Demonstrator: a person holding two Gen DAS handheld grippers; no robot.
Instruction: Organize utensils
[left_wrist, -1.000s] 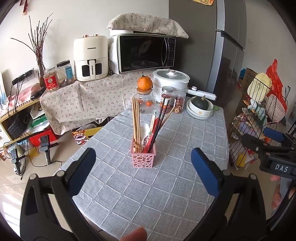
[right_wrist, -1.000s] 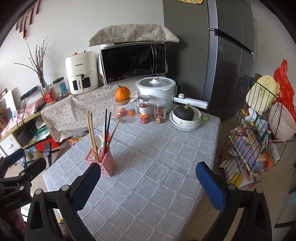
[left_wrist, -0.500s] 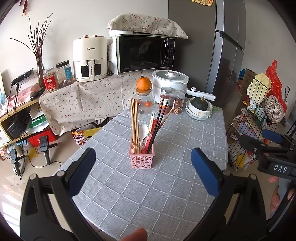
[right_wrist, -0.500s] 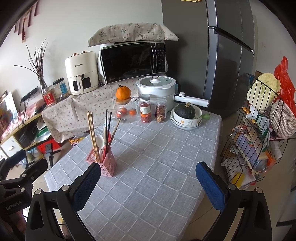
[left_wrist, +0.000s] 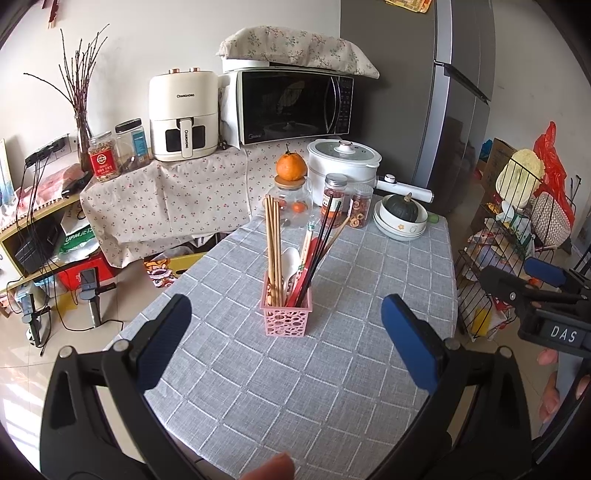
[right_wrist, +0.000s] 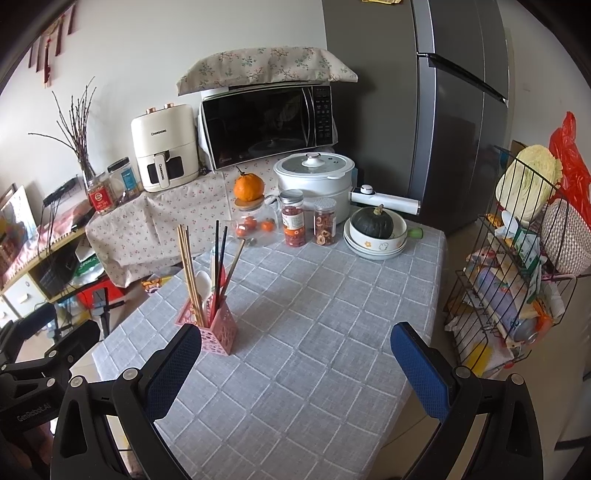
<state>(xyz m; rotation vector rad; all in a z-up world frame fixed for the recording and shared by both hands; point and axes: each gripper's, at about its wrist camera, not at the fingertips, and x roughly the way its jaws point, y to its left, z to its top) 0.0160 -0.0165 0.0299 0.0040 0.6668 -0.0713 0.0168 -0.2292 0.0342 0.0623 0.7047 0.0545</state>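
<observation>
A pink perforated utensil basket (left_wrist: 287, 316) stands on the grey checked tablecloth (left_wrist: 332, 369). It holds wooden chopsticks (left_wrist: 272, 243), black chopsticks (left_wrist: 325, 236), a white spoon and a red utensil. It also shows in the right wrist view (right_wrist: 214, 332), next to the left finger. My left gripper (left_wrist: 288, 347) is open and empty, just short of the basket. My right gripper (right_wrist: 295, 369) is open and empty over the cloth, right of the basket. The right gripper also shows in the left wrist view (left_wrist: 524, 280).
At the table's far end stand a glass jar topped with an orange (left_wrist: 291, 184), two snack jars (left_wrist: 334, 199), a white cooker (left_wrist: 343, 162) and stacked bowls holding a dark squash (left_wrist: 402, 218). A wire rack (right_wrist: 517, 277) stands right of the table. Microwave and air fryer sit behind.
Both grippers have moved slightly towards the table; the basket sits a little nearer in both views. Neither gripper has opened or shut.
</observation>
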